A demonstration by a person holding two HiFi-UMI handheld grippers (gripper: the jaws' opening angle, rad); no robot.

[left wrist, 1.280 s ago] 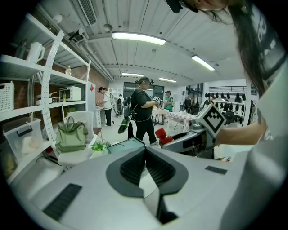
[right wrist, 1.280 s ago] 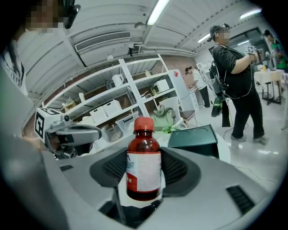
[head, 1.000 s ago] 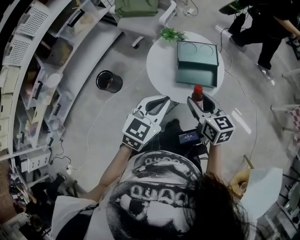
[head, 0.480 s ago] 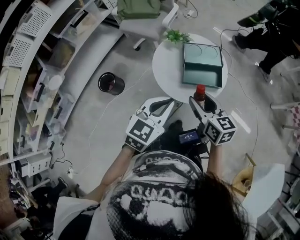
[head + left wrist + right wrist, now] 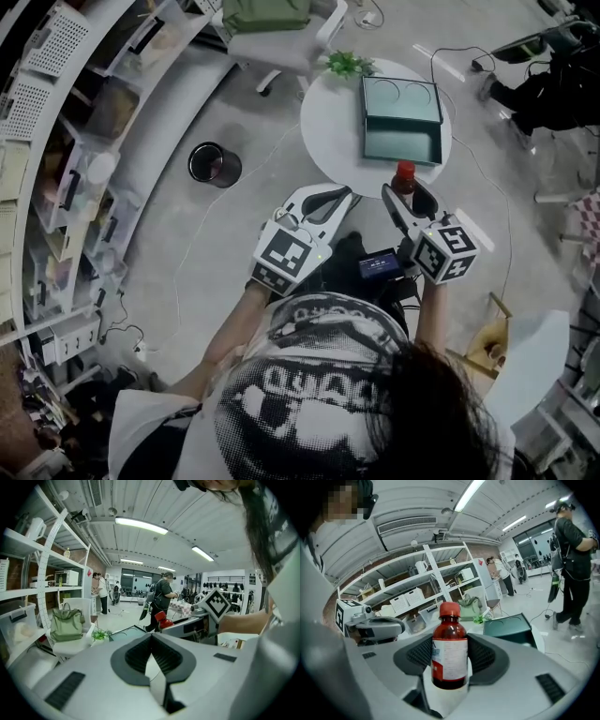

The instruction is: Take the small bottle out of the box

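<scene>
The right hand-held gripper (image 5: 405, 194) is clamping the small bottle (image 5: 449, 654) upright, outside the open box (image 5: 401, 142), just past its near side. The left hand-held gripper (image 5: 330, 199) is hovering near the box, jaws together, empty.

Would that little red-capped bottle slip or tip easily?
Probably rigid: the bottle shows no denting where the right tool clamps it. Its smooth, round sides might slip or roll. Being tall and narrow, it could tip if set down.

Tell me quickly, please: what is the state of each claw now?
The left claw is closed and empty.
The right claw is closed on the small bottle.
</scene>
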